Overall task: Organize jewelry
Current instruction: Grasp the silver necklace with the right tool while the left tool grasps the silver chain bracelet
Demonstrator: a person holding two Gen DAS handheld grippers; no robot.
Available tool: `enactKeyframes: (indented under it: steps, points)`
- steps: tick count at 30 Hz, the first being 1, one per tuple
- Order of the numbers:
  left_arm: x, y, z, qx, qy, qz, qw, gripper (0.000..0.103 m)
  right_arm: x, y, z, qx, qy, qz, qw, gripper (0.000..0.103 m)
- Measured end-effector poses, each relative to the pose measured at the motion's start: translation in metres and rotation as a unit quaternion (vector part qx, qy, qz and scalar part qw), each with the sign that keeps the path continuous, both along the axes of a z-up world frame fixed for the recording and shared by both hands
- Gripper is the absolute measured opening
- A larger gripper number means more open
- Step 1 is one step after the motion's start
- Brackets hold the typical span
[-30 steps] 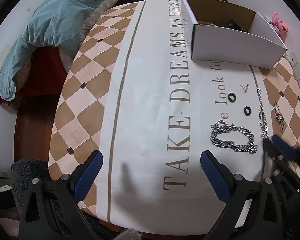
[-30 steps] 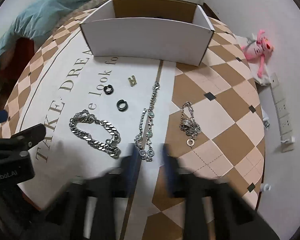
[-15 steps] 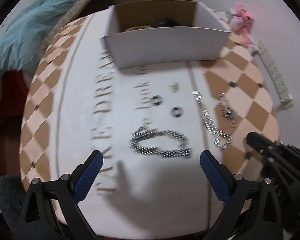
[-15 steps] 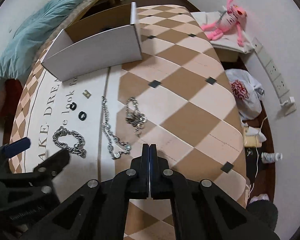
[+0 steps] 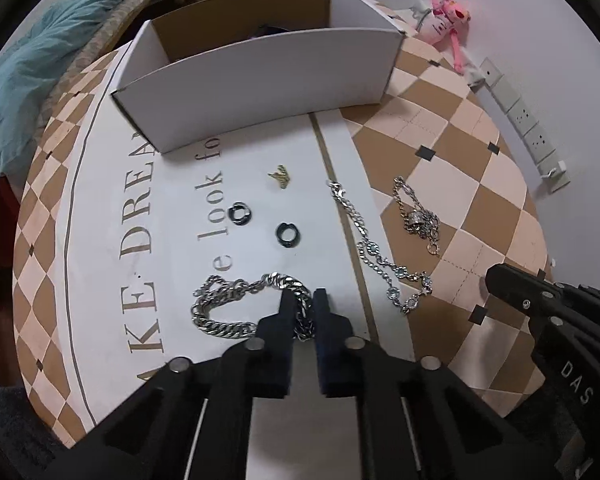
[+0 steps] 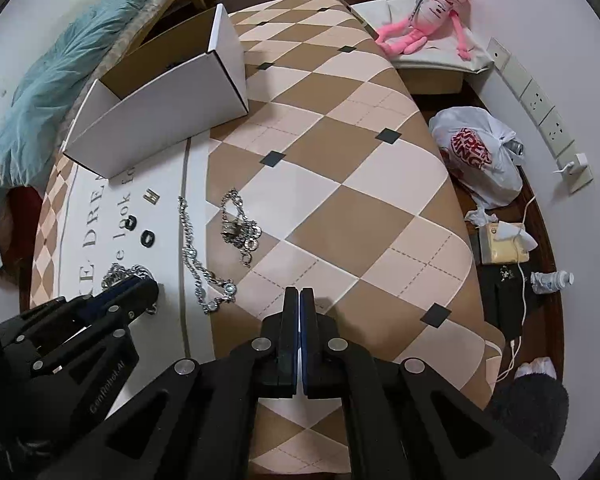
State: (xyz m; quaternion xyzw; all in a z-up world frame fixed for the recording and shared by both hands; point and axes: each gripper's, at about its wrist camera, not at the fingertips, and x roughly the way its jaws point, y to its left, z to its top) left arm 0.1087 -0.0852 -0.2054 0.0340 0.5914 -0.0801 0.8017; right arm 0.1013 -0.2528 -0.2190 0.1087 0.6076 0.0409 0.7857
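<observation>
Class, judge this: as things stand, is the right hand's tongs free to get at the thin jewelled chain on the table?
Probably yes. The right tongs, shut and empty, sit just beside the thin jewelled chain, with only bare tablecloth between; the left tongs are busy at the chunky bracelet.

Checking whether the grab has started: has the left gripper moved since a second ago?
Yes. The left gripper has come forward toward the box and closed from wide open onto the chunky chain.
</observation>
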Motion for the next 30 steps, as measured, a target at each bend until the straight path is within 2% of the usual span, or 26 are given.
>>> enactKeyframes:
  steps: [1,2,3,4,5,10,14,15,16,17,18,26,28,29,30]
  points:
    - [0.000,0.004,0.002,-0.005,-0.002,0.002,1.0000,0.003,0.000,0.001,0.002,0.004,-0.003,0.001,1.000,0.010]
    - [-0.001,0.010,0.004,-0.008,-0.004,0.007,0.9999,0.003,0.000,0.002,0.003,0.008,-0.005,0.004,1.000,0.024]
    - [-0.002,0.017,0.007,-0.012,-0.006,0.013,0.9998,0.003,0.000,0.005,0.004,0.014,-0.008,0.008,1.000,0.034]
    - [-0.003,0.023,0.010,-0.014,-0.007,0.017,0.9997,0.003,0.000,0.008,0.005,0.021,-0.010,0.013,1.000,0.052]
    - [-0.005,0.031,0.013,-0.017,-0.010,0.023,0.9995,0.003,0.000,0.011,0.006,0.027,-0.013,0.017,0.999,0.056]
    - [-0.013,0.065,0.024,-0.023,-0.016,0.048,0.9985,0.003,0.001,0.035,0.005,0.026,-0.016,0.043,0.999,0.056]
    - [-0.018,0.081,0.023,-0.028,-0.012,0.065,0.9974,0.003,0.002,0.058,-0.007,-0.011,-0.011,0.067,0.998,0.056]
    - [-0.018,0.084,0.021,-0.032,-0.009,0.070,0.9970,0.003,0.000,0.068,-0.006,-0.039,-0.028,0.083,0.995,0.054]
    - [-0.019,0.086,0.021,-0.035,-0.008,0.072,0.9967,0.003,-0.002,0.073,-0.007,-0.055,-0.030,0.089,0.994,0.047]
    - [-0.021,0.088,0.022,-0.039,-0.007,0.075,0.9964,0.003,-0.003,0.078,-0.007,-0.071,-0.038,0.094,0.992,0.026]
    - [-0.022,0.089,0.023,-0.041,-0.008,0.076,0.9962,0.003,-0.003,0.082,-0.006,-0.086,-0.046,0.099,0.990,0.010]
    - [-0.020,0.088,0.035,-0.059,-0.007,0.091,0.9941,0.006,-0.006,0.058,0.005,-0.029,-0.039,0.054,0.997,0.011]
    - [-0.019,0.086,0.037,-0.060,-0.009,0.091,0.9940,0.011,-0.009,0.050,0.015,-0.016,-0.046,0.042,0.998,0.011]
    - [-0.018,0.084,0.037,-0.064,-0.010,0.089,0.9939,0.022,-0.011,0.046,0.021,-0.010,-0.051,0.038,0.998,0.011]
    - [-0.018,0.082,0.038,-0.067,-0.013,0.086,0.9939,0.042,-0.011,0.043,0.026,-0.005,-0.054,0.036,0.998,0.011]
